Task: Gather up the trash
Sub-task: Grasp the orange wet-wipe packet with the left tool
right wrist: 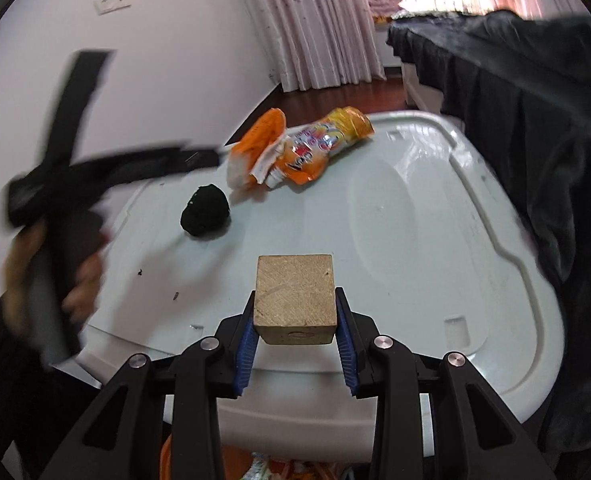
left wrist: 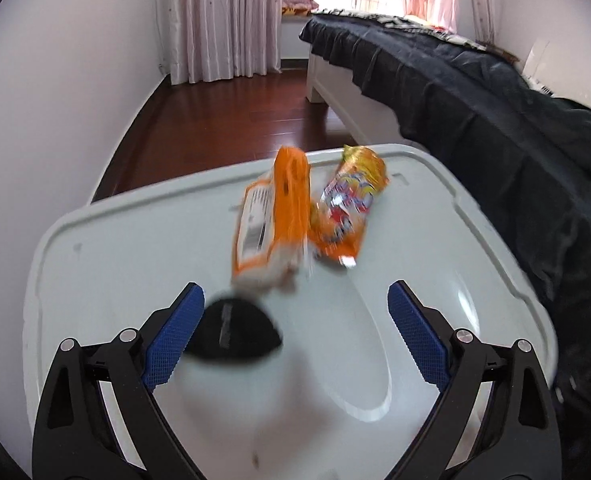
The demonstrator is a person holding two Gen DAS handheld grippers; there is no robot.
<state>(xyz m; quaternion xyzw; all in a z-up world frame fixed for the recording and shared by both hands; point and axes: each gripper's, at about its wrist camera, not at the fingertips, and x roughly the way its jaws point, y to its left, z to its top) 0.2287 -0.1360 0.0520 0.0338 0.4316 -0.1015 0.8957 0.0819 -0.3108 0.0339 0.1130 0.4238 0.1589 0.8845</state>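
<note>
Two orange snack wrappers lie side by side at the far part of a pale plastic bin lid (left wrist: 115, 248): a plain orange and white one (left wrist: 271, 216) (right wrist: 255, 148) and a colourful printed one (left wrist: 347, 204) (right wrist: 323, 144). A black crumpled lump (left wrist: 235, 332) (right wrist: 205, 210) lies on the lid close to my left gripper's left pad. My left gripper (left wrist: 295, 320) is open and empty above the lid; it shows blurred at the left of the right wrist view (right wrist: 75, 152). My right gripper (right wrist: 295, 328) is shut on a wooden cube (right wrist: 294, 298) over the lid's near edge.
A bed with a dark blue cover (left wrist: 495, 92) runs along the lid's right side. White wall on the left, dark wood floor (left wrist: 223, 112) and pink curtains (left wrist: 223, 20) beyond. More colourful wrappers (right wrist: 271, 468) show below the lid's near edge.
</note>
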